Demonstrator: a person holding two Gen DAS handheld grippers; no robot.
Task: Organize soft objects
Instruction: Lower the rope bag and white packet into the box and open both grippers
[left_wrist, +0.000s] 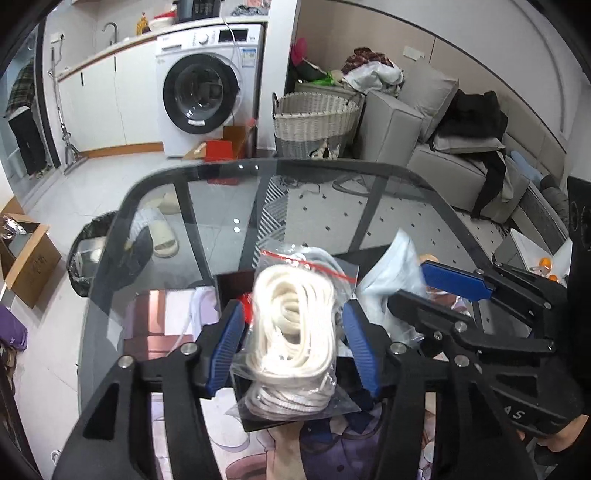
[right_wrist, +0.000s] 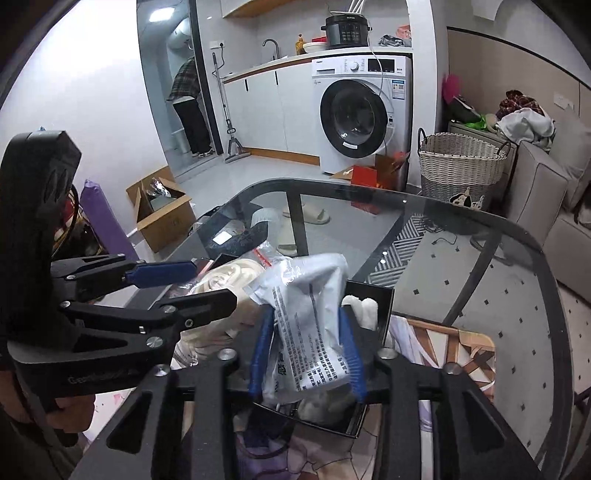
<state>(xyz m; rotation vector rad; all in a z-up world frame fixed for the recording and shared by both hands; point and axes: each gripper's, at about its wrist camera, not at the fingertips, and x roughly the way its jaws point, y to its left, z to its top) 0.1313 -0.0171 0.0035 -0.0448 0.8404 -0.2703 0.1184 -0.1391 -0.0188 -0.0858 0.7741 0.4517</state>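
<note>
The left gripper (left_wrist: 295, 350) pinches one clear zip bag of coiled white rope (left_wrist: 295, 317) between its two blue pads, above one black tray (right_wrist: 369, 295) on the glass table (right_wrist: 480, 258). Just beside it, the right gripper (right_wrist: 306, 354) squeezes one white printed packet (right_wrist: 314, 317) over the same tray. Farther away stand one wicker laundry basket (right_wrist: 461, 162) and one washing machine (right_wrist: 362, 110).

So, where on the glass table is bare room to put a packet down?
The far half of the glass table is bare, from the black tray out to the rim facing the wicker basket. Near the claws it is crowded: rope bag, white packet, printed mat.
</note>
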